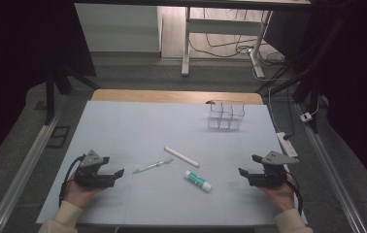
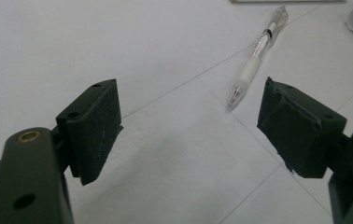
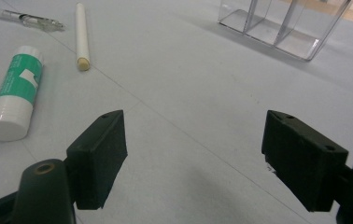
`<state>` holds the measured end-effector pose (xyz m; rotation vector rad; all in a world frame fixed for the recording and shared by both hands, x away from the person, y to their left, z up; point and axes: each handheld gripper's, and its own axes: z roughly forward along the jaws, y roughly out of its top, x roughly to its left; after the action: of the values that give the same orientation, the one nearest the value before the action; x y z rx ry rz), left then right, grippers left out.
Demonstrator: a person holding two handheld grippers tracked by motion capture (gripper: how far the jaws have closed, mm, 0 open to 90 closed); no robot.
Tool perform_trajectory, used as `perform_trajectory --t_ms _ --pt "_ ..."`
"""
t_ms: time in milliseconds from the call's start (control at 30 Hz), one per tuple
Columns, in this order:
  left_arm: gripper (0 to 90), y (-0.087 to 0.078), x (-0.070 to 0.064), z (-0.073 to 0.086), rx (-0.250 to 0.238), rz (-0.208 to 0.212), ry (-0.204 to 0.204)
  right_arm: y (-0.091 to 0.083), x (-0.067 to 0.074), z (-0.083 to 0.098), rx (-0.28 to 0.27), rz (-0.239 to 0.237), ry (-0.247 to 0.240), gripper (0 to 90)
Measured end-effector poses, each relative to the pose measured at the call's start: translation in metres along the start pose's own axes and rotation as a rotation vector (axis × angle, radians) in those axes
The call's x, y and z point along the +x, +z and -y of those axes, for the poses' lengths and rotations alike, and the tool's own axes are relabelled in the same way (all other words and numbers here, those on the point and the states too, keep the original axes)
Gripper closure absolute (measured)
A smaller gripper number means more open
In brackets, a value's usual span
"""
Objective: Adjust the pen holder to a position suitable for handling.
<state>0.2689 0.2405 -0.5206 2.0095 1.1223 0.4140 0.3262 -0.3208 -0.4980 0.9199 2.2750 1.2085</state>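
Note:
On the pale table top [image 1: 138, 121] lie a clear pen [image 1: 152, 166], a white stick [image 1: 181, 156] and a green-and-white glue stick [image 1: 197, 180], all near the middle front. A clear divided organiser box [image 1: 225, 115] stands at the back right. My left gripper [image 1: 114, 168] rests at the front left, open and holding nothing; its own view has the pen [image 2: 257, 57] lying just ahead of the jaws. My right gripper [image 1: 249, 165] rests at the front right, open and holding nothing. Its view has the glue stick [image 3: 14, 93], the white stick [image 3: 81, 35] and the box [image 3: 282, 23] ahead.
A wooden strip [image 1: 176, 96] edges the table's far side. Beyond it stand white desk legs [image 1: 186, 43] with cables on the floor. A power strip [image 1: 287, 143] lies off the right edge. Dark frame rails run along both sides.

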Motion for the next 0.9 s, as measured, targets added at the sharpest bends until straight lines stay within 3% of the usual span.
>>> perform_trajectory --t_ms 900 --pt "21.5 0.000 -0.001 -0.001 -0.002 0.006 0.002 0.003 -0.006 -0.011 -0.010 0.004 0.058 25.0"
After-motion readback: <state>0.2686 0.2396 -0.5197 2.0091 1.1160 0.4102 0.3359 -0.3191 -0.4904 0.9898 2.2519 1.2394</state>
